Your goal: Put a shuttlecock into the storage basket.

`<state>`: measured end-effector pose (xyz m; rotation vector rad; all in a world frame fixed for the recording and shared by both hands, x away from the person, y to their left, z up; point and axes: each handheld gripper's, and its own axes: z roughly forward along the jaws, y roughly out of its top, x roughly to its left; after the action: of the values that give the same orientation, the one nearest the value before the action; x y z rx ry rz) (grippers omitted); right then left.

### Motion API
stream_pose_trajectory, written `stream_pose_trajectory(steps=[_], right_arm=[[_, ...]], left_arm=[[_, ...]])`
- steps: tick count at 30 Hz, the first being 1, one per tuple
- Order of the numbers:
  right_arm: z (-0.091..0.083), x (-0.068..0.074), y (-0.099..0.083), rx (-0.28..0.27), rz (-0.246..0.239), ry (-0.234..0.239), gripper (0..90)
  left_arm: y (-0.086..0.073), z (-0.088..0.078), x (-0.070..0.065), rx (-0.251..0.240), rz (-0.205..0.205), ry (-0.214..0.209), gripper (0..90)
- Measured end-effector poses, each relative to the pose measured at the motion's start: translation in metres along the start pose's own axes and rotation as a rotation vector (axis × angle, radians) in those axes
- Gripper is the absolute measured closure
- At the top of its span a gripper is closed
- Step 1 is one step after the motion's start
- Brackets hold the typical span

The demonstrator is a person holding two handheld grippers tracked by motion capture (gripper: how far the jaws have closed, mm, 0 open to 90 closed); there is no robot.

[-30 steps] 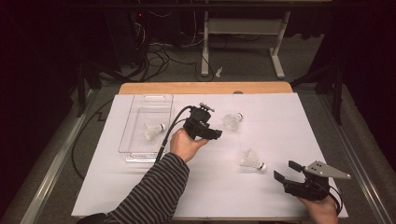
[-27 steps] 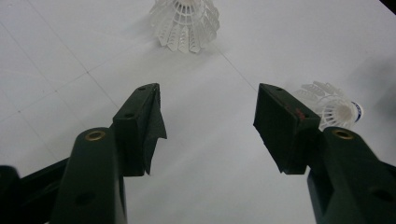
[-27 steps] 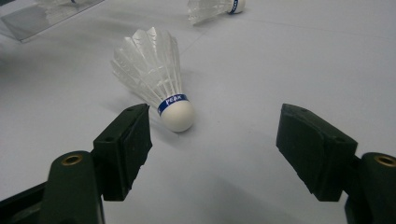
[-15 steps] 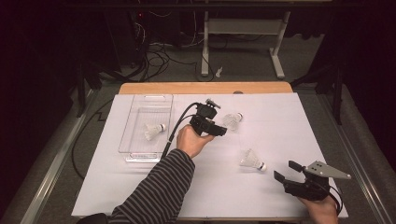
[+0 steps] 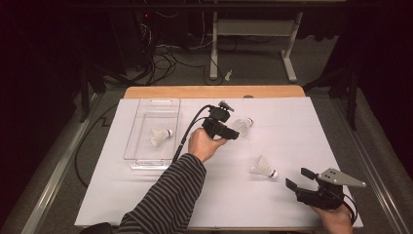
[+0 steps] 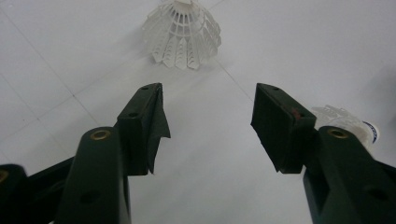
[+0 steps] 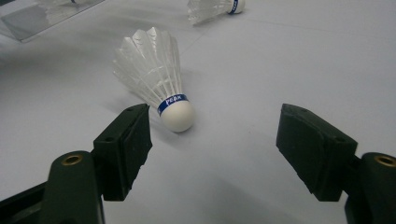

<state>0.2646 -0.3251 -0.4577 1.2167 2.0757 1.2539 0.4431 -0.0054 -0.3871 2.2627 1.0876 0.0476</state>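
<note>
While the person's left hand (image 5: 203, 144) holds the left gripper (image 5: 234, 133) over the white sheet (image 5: 292, 126), its jaws stand wide apart and hold nothing. One shuttlecock (image 5: 242, 125) lies just beyond the jaw tips, to the right of the clear tray (image 5: 146, 163). A second shuttlecock (image 5: 160, 136) lies inside that tray. A third shuttlecock (image 5: 263, 168) lies on the sheet well right of the tray and nearer the person. The right gripper (image 5: 298, 179) rests farther right again, near the sheet's front edge, jaws spread and empty, with the third shuttlecock's cork (image 7: 177, 114) just ahead of them and not touching either.
</note>
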Motion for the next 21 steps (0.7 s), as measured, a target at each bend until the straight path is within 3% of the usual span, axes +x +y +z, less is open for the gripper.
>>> stream_pose_trajectory(steps=[21], right_arm=[[0.001,0.000,0.000,0.005,-0.004,0.004,26.9]], left_arm=[[0.019,0.011,-0.003,0.021,0.011,0.008,45.5]])
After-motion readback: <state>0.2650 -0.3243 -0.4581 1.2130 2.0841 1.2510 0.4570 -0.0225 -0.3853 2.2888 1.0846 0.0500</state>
